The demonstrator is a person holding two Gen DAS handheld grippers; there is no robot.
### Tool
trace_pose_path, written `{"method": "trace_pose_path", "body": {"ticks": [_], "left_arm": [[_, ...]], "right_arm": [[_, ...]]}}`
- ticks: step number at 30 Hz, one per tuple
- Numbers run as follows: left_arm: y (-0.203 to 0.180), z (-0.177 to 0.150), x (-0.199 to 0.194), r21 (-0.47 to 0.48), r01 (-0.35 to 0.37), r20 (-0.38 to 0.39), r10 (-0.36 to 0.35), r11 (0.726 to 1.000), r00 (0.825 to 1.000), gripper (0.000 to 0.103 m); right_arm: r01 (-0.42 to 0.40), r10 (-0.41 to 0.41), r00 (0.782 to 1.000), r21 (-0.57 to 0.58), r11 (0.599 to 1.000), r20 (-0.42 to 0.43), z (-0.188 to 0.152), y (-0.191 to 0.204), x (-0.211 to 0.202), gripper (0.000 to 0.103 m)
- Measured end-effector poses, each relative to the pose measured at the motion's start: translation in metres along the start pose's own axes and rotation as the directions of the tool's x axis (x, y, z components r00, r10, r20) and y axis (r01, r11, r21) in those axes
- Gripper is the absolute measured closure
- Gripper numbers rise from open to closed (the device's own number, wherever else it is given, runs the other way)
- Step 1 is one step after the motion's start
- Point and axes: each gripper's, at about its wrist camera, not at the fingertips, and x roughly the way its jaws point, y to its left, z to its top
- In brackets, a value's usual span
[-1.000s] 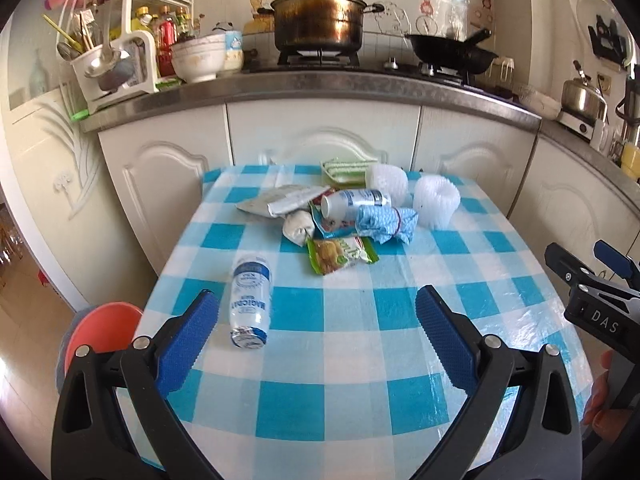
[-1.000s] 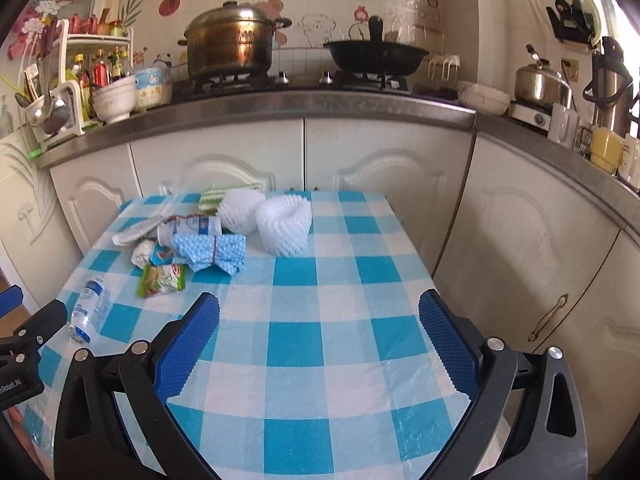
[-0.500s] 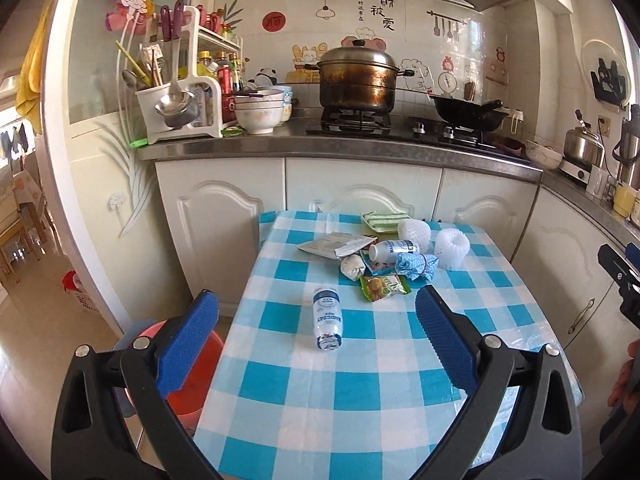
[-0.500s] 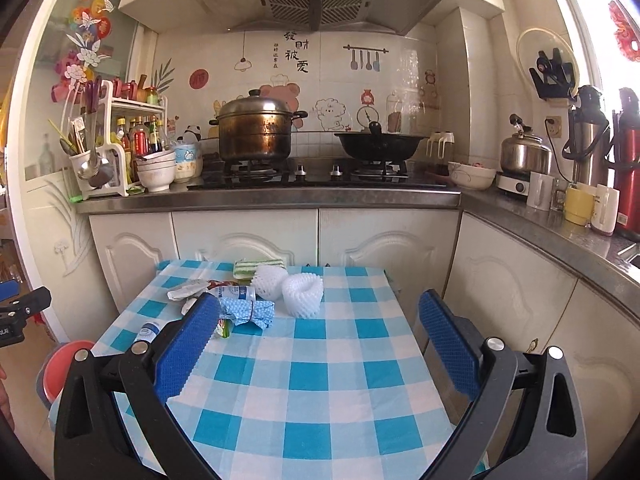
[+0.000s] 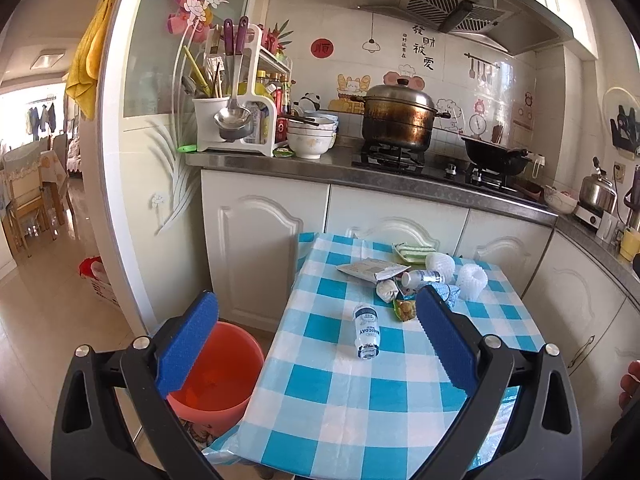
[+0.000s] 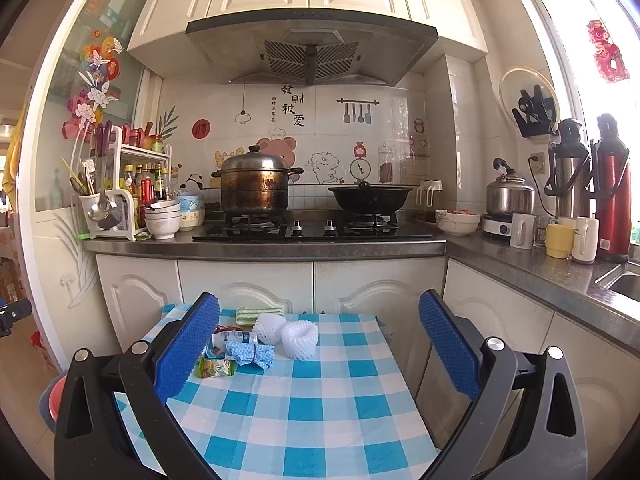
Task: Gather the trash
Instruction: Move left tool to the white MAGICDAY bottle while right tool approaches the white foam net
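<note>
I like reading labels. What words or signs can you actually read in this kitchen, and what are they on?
"MAGICDAY": plastic bottle lying on the checked table.
"發財被愛": wall sticker above the stove.
"順": red round sticker on the tiles.
Snack wrappers, small bottle, sauce bottles: print too small to read.

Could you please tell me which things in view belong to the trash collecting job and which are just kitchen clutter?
For the job: plastic bottle, snack wrapper, foam nets, crumpled blue cloth, grey pouch, orange bucket.

Just lying about: steamer pot, wok, stacked bowls, kettle.
</note>
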Motion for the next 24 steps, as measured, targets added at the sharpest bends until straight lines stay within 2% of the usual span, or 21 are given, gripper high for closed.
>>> {"method": "trace_pose_path", "body": {"ticks": [6, 9, 18, 24], "left_arm": [[-0.001, -0.002, 0.001, -0.009, 0.012, 0.019, -0.012, 1.0, 1.0, 0.004], [-0.006, -0.007, 0.008, -0.012, 0.034, 0.006, -0.034, 0.999, 0.999, 0.004], [-0.019, -0.025, 0.046, 0.016, 0.065, -0.084, -0.064, 0.998, 0.994, 0.004], [-0.026, -0.048, 0.085, 0.017, 0.106, -0.178, -0.101, 0.994, 0.979, 0.004]], "right_arm": [[-0.012, 0.012, 1.0, -0.007, 1.0, 0.017, 0.001, 0.001, -0.008, 0.005], [-0.03, 0.029, 1.0, -0.005, 1.0, -0.006, -0.003, 0.0, -0.004, 0.005], [-0.071, 0.076, 0.989, 0.045, 0.996, -0.123, -0.02, -0.001, 0.025, 0.005], [-0.129, 0.155, 0.966, 0.133, 0.983, -0.207, -0.034, -0.004, 0.06, 0.005]]}}
